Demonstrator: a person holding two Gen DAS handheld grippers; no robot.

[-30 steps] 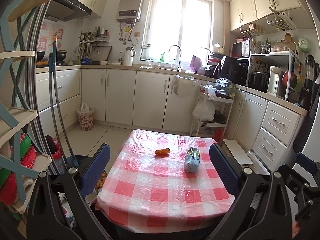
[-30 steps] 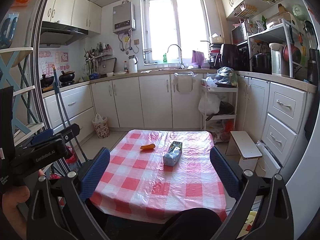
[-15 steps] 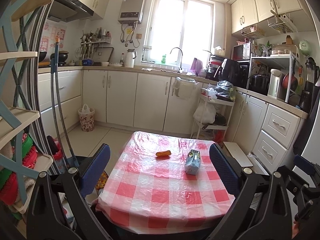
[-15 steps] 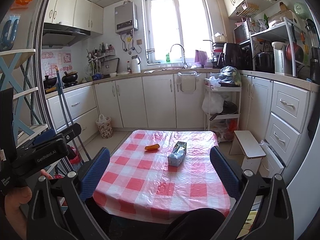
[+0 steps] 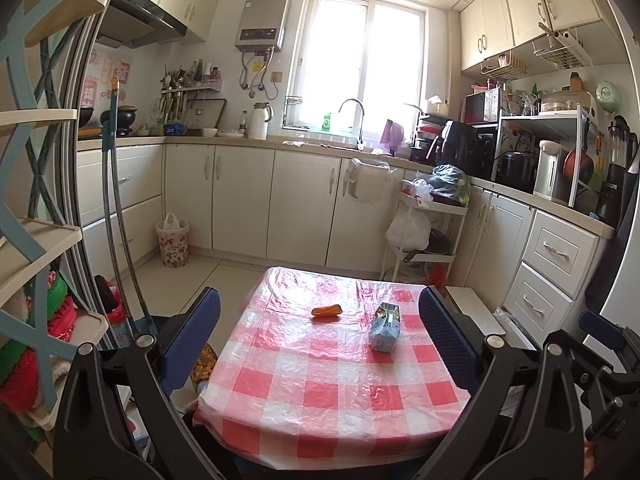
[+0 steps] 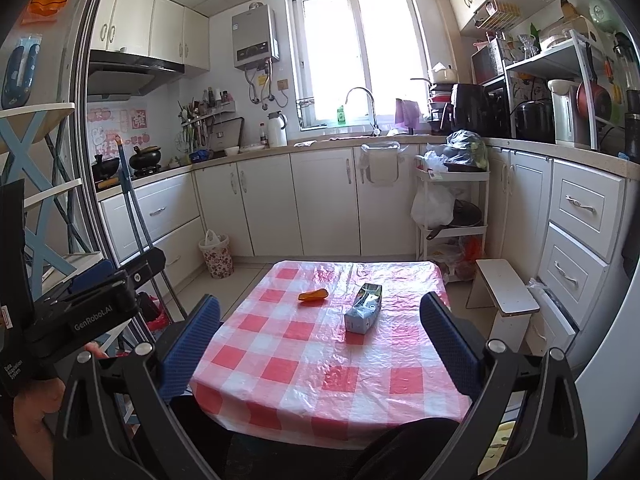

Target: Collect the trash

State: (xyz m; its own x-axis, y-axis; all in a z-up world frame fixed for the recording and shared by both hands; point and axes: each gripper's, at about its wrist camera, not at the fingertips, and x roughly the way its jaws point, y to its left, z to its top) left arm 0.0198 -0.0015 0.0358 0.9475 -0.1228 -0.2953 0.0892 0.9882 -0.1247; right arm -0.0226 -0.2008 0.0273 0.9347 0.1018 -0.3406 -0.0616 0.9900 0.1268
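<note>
Approach phase; nothing picked up yet, by the look of the scene.

1. Left side. Floral waste bin point(image 5: 173, 239) on the floor against the lower cabinets, well apart from the table point(image 5: 320, 404). Probable drop point; keep in mind when planning the carry path. Mop handles point(image 5: 114, 216) between bin and table: route around, not through.

2. Left claw point(image 5: 320, 344): released, pads spread wide, empty, held back from the near table edge. Assign to the orange scrap point(image 5: 327, 311), flat on the checked plastic cover toward the far half of the table, left of centre. Lower the pads to either side of the long axis; close gently, since a thin, slick piece likely slides on plastic. Avoid pinching the cover with it.

3. Centre-right. Crumpled carton point(image 5: 385, 328) on its side, near the scrap but not touching, long axis pointing away from the cameras.

4. Right claw point(image 6: 320, 340): also released and empty, short of the table. Assign to the carton. Straddle the narrow width, close on the flat side walls; expect some give, so squeeze no harder than needed to lift.

5. Right side. White stool point(image 6: 506, 288) just beside the table; keep the right elbow clear when reaching.
</note>
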